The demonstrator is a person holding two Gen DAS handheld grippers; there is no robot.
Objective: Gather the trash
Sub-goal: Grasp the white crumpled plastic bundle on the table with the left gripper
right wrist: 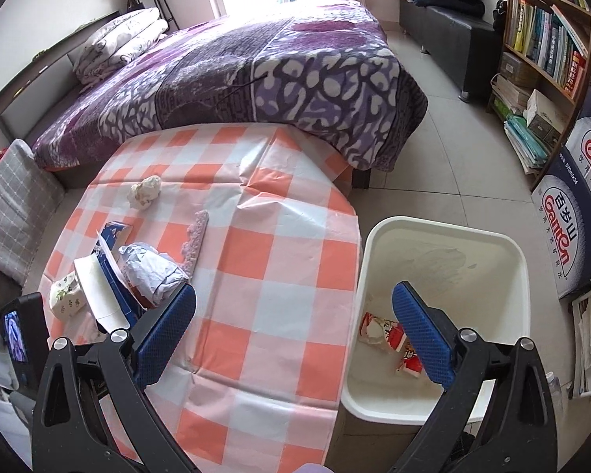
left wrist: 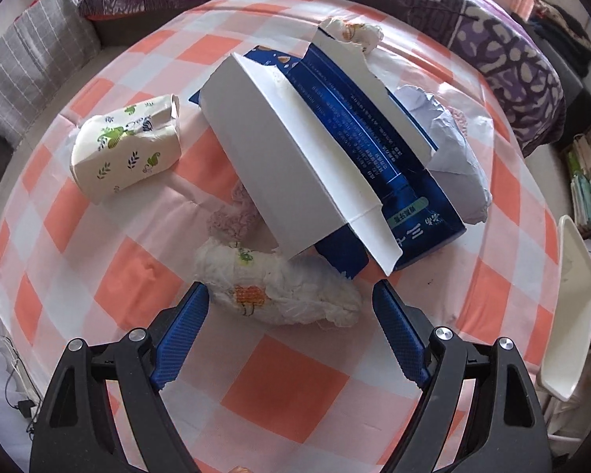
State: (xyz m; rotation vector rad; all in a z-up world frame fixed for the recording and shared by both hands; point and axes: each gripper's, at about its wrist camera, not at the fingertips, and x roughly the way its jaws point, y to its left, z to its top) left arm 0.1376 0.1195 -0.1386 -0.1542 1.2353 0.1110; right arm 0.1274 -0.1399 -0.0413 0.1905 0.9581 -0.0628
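The left tool [left wrist: 289, 311] hangs with jaws wide and empty, straddling a crumpled white wrapper [left wrist: 279, 295] lying near the bench's [left wrist: 287, 386] middle, just beside the torn blue-and-white carton [left wrist: 319, 157]. It looks feather-light and soft, likely to squash; pinch its bunched middle. Its long axis runs jaw to jaw. The right tool [right wrist: 295, 315], also wide and empty, hovers near the white bin [right wrist: 445, 244].

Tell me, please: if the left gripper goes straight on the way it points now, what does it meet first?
Most likely the crumpled white wrapper, which lies on the checked tablecloth just ahead of the open left gripper, between its fingers. The torn blue and white box lies beyond it. Depth is hard to judge here.
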